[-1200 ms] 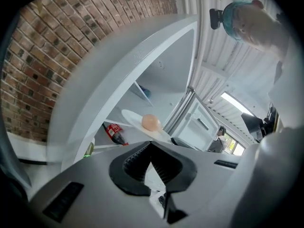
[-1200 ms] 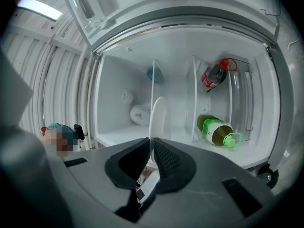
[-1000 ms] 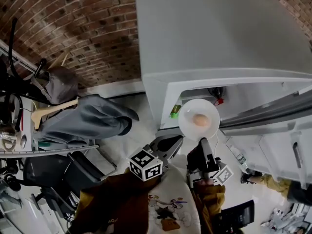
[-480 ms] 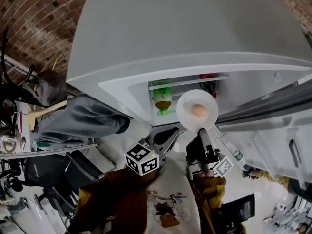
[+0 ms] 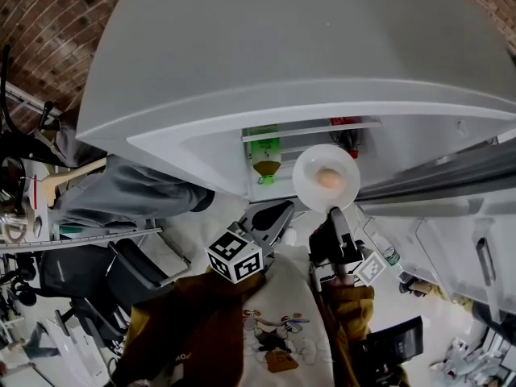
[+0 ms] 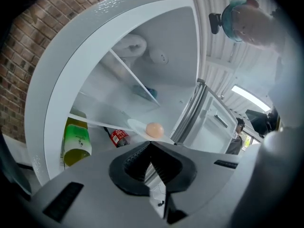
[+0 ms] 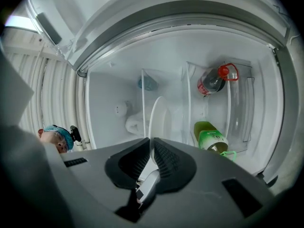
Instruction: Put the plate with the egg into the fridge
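At the fridge (image 5: 282,63), white plate (image 5: 306,187), tan egg (image 5: 328,178) seemingly centred

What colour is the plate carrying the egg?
White; the plate shows best in the head view.

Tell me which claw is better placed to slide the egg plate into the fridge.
Right. The right claw is shut on the plate rim, facing the open fridge; the left claw is shut, empty.

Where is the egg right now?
In the head view, the egg sits on the white plate held by the right gripper at the open fridge, just right of the green bottle.
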